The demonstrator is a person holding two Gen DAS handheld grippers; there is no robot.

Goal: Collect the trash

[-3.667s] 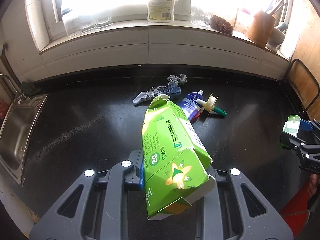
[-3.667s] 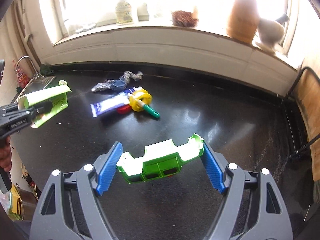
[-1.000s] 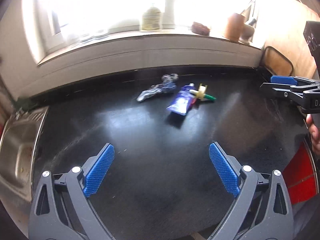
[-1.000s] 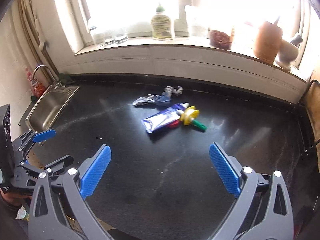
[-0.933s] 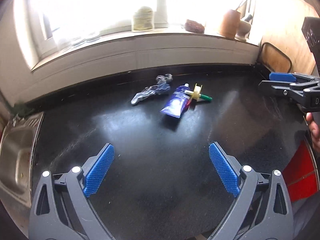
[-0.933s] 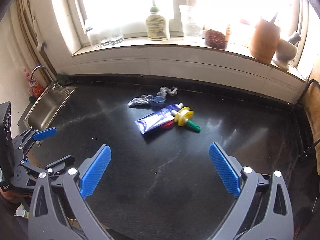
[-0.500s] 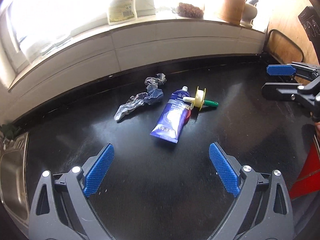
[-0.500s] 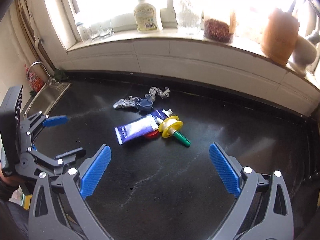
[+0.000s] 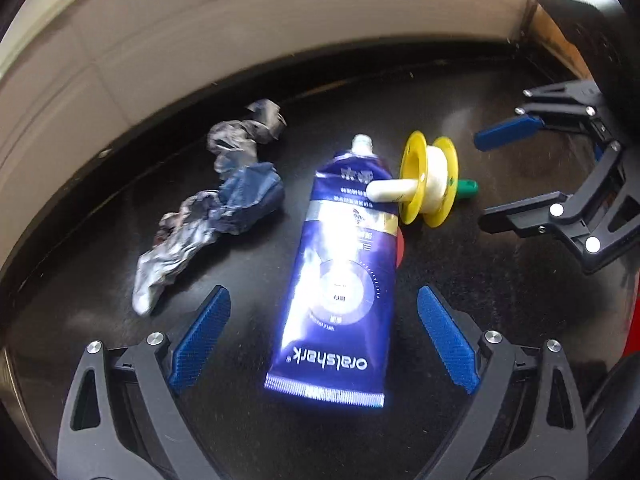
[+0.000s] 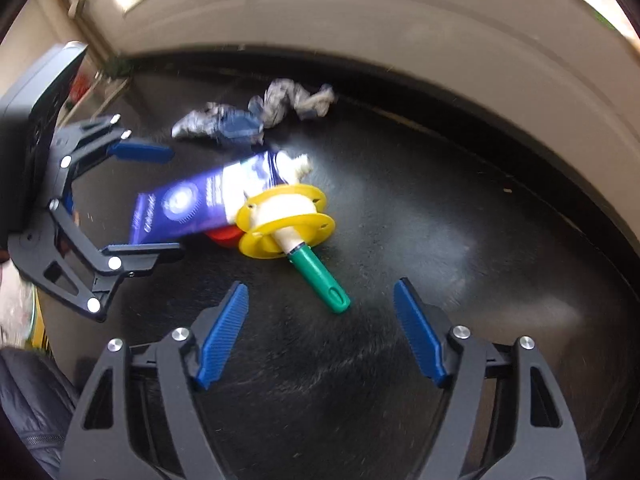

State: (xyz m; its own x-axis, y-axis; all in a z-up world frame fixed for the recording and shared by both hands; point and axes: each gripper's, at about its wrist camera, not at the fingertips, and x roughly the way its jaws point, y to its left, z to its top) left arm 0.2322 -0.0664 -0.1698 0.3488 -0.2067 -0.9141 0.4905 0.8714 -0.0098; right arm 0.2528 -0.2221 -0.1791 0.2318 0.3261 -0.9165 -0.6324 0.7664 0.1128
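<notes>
A blue toothpaste tube [image 9: 332, 280] lies on the black counter [image 9: 500, 320]. Its flat end sits between the pads of my left gripper [image 9: 322, 300], which is open and not touching it. A yellow spool with a green handle [image 10: 286, 216] rests against the tube's neck, over a red cap [image 10: 224, 236]. My right gripper [image 10: 320, 292] hovers at the green handle's tip; its jaws are closing, and the pads stand clear of the handle. A crumpled blue-grey wrapper [image 9: 224, 208] lies left of the tube. Each view shows the other gripper: right gripper [image 9: 500, 176], left gripper [image 10: 164, 204].
A pale tiled wall [image 9: 280, 32] runs along the counter's back edge, close behind the trash. Something red [image 9: 632, 320] shows at the right edge of the left wrist view. A sink corner [image 10: 112, 88] is blurred at the far left.
Both grippers have dropped down and forward onto the trash pile, which now fills both views. The right jaws have narrowed. The green cartons held earlier are gone from both grippers.
</notes>
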